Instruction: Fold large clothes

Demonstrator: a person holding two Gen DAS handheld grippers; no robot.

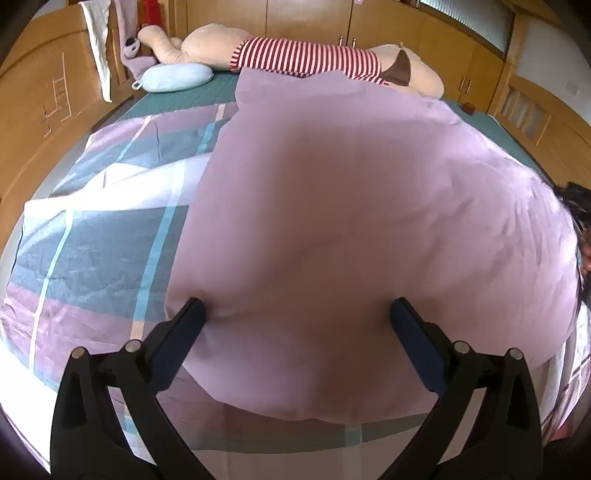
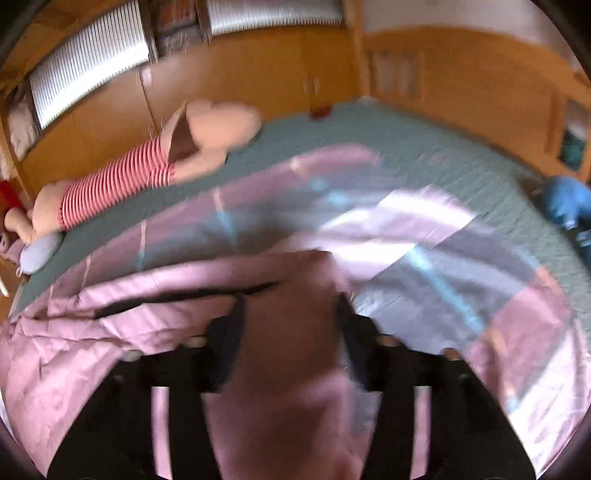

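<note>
First fold underway: sheet [image 1: 351,221] half doubled over on bed [image 1: 177,99]. Left gripper [image 1: 297,314] jaws spread; right gripper [image 2: 291,314] jaws pinching sheet. More folds left.

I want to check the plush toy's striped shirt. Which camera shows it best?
The left wrist view: the striped shirt is sharp there, at the bed's far edge. The right wrist view shows it too, but motion-blurred.

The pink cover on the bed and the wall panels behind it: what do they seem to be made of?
The pink cover looks like thin woven cloth, perhaps cotton, with a slight sheen: it drapes and creases softly. The wall panels look like smooth varnished wood, or veneer: orange-brown and lightly glossy.
</note>
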